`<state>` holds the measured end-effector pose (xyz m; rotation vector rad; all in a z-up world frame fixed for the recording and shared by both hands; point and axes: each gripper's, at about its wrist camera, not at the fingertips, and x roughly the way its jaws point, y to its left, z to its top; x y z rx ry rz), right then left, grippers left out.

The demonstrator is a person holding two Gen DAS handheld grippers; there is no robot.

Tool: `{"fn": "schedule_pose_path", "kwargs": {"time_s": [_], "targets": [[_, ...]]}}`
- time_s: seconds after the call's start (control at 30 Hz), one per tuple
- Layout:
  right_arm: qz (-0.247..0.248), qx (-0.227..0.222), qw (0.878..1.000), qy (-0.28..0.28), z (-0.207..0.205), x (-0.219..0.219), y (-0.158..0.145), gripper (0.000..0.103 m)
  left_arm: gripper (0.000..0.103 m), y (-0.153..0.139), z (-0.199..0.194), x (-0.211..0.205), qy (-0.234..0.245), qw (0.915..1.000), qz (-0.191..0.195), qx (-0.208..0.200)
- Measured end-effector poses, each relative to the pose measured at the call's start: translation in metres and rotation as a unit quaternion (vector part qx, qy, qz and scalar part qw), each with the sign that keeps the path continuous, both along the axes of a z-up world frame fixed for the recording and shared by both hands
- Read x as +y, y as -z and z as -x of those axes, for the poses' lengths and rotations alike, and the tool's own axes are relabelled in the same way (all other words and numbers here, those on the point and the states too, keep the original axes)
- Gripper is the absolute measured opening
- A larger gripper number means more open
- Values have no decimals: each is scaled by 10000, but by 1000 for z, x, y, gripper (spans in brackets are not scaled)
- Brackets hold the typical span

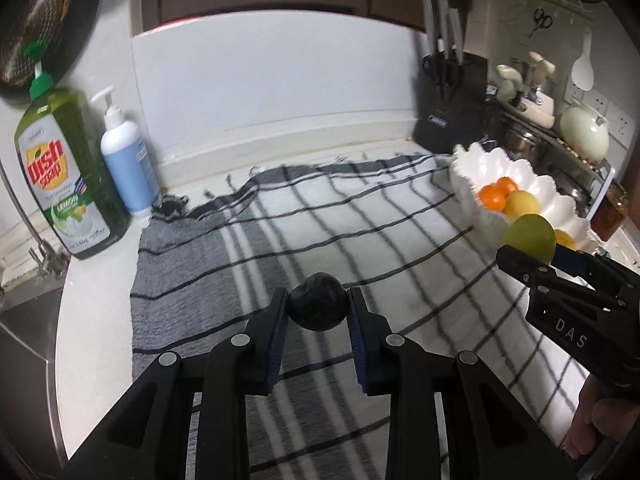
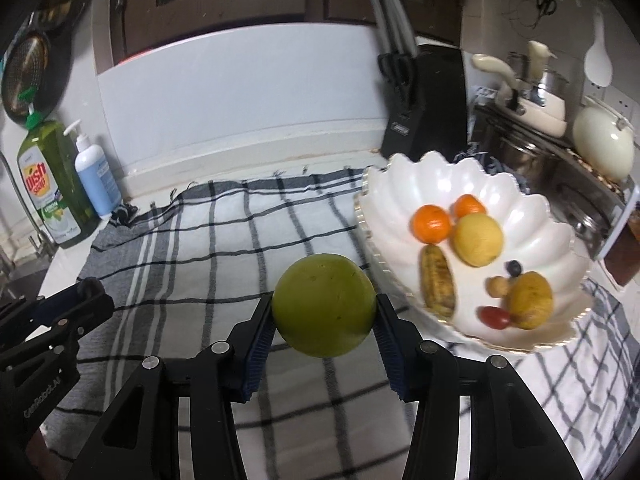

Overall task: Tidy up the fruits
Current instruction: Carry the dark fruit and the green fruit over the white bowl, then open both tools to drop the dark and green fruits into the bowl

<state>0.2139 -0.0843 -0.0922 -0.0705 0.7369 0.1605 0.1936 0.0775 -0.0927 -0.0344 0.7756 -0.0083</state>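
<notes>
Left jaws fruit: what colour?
Very dark, near black, round fruit; shows best in the left wrist view, clamped in the left gripper.

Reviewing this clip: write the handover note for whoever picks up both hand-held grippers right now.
Left hand-held gripper: shut on a dark round fruit, held above the checked cloth.
Right hand-held gripper: shut on a green round fruit, beside the white scalloped bowl.
Done: oranges, yellow fruits and small ones already lie in the bowl.
Left: place both held fruits in the bowl.
</notes>
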Motion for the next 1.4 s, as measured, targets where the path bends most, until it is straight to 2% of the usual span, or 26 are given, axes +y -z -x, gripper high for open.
{"fn": "schedule_pose_path", "kwargs": {"time_s": [0.23,0.63,1.07,1.4], "targets": [[-57,-183,9995,265,12,-36,-25,50,29,-28,-4,-33,291,9993,-14,-224],[-26,-386,9956,851,10,-111,-49,50,29,-51,-35,-110,902,9951,57,-392],[-1,-435,9895,1382,-19,-181,-54,50,29,-50,-83,-182,1326,9905,51,-361],[23,-252,9887,1475,-53,-204,-34,50,29,-27,-121,-203,1295,9914,5,-170]]}}
